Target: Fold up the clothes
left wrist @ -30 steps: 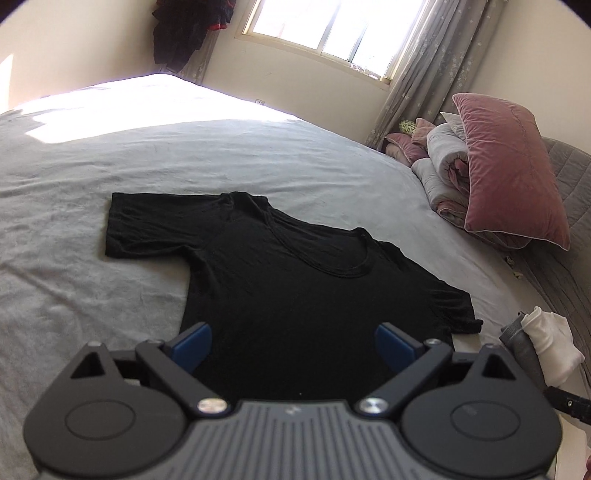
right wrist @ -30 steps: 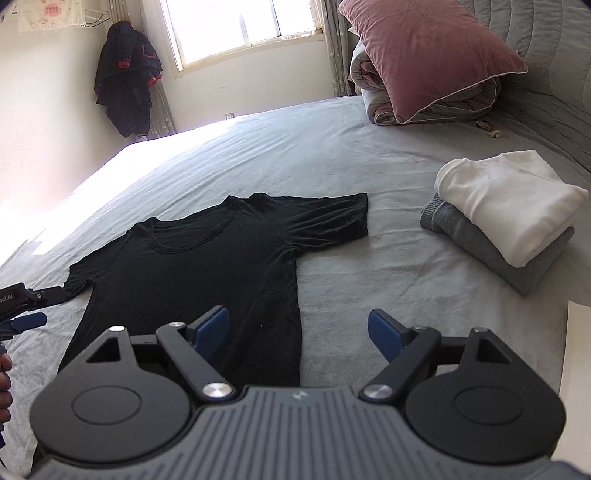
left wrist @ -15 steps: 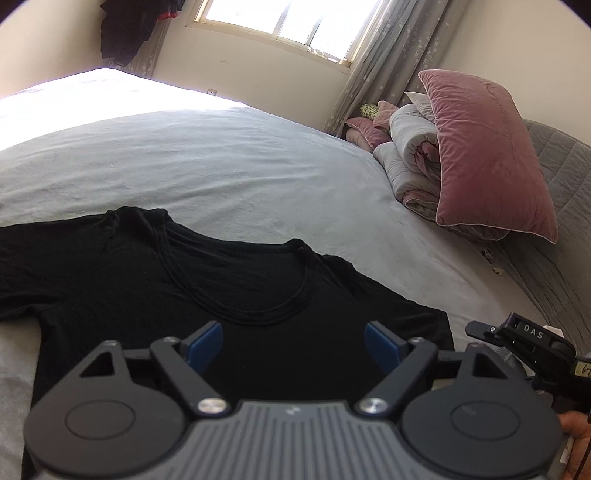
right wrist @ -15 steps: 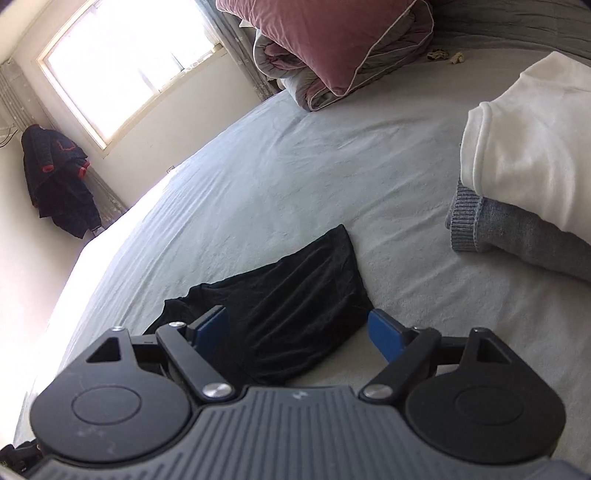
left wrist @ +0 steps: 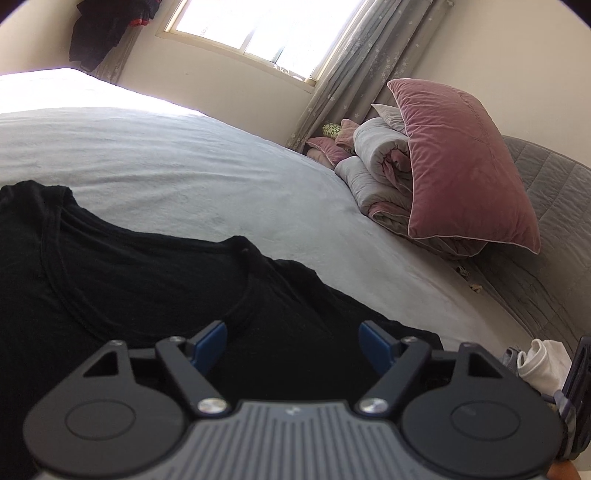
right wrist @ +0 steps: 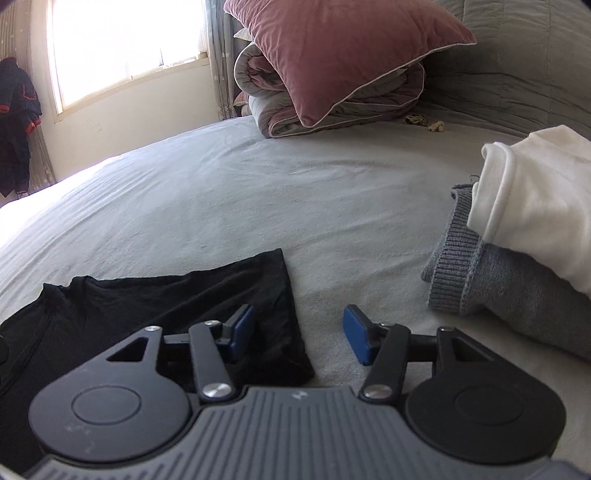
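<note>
A black T-shirt [left wrist: 129,280] lies flat on the grey bed sheet [left wrist: 184,173]. My left gripper [left wrist: 293,341] hovers low over its chest, just below the neckline, open with nothing between the blue pads. In the right wrist view the shirt's sleeve [right wrist: 255,291] reaches toward the right. My right gripper [right wrist: 301,338] is open, its left pad over the sleeve's end and its right pad over bare sheet [right wrist: 258,199].
A folded white garment [right wrist: 535,199] sits on a folded grey sweater [right wrist: 498,288] to the right of the sleeve. A pink pillow [left wrist: 461,166] leans on rolled bedding [left wrist: 376,166] by the headboard. A window [left wrist: 266,29] and dark hanging clothes [left wrist: 107,29] are at the back.
Both grippers have come down and forward, close to the shirt. The left now sits over the chest by the neckline; the right has closed in on the sleeve's end. Both stayed open.
</note>
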Tool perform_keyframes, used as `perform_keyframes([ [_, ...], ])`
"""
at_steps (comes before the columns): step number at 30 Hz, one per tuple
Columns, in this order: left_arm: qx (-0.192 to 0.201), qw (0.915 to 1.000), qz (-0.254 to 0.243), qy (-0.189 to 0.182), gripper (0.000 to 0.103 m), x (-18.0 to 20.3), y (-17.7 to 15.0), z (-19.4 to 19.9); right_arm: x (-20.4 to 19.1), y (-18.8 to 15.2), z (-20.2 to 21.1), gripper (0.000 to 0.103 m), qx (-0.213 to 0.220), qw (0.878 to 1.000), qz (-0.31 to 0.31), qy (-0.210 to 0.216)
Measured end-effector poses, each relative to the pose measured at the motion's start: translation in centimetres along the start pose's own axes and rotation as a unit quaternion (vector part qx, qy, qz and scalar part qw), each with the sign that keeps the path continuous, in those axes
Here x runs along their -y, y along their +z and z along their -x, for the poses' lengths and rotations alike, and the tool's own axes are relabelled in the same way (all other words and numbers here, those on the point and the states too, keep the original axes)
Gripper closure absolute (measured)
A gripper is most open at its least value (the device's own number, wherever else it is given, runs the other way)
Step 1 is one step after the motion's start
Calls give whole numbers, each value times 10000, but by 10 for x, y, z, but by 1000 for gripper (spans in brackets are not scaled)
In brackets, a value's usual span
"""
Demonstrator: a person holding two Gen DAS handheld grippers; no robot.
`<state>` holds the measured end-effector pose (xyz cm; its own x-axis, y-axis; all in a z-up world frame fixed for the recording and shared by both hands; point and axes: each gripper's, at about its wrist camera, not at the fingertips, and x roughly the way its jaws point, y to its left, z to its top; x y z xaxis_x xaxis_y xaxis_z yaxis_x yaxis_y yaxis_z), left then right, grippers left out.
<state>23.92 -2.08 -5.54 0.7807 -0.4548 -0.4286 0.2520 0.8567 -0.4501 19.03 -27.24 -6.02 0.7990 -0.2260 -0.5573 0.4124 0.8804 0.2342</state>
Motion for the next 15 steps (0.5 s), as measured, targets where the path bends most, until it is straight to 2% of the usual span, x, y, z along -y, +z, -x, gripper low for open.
perform_keyframes([
  [2,-122,9999,0,-109,25,-2,-4,-4,-1,-4,-1,90,100,9999,133,17],
  [3,-123,9998,-8,-122,25,-1,-1,-3,-2,-6,-1,97,140,9998,156,67],
  [4,-73,9997,10,-224,25,0,1,-1,-2,-4,1,98,156,9996,89,209],
  [9,-311,9975,294,-563,25,-13,0,-4,-2,1,12,98,235,9952,-251,918],
  [15,-267,9904,975,-947,23,-31,8,1,-8,8,24,98,300,9804,-606,1849],
])
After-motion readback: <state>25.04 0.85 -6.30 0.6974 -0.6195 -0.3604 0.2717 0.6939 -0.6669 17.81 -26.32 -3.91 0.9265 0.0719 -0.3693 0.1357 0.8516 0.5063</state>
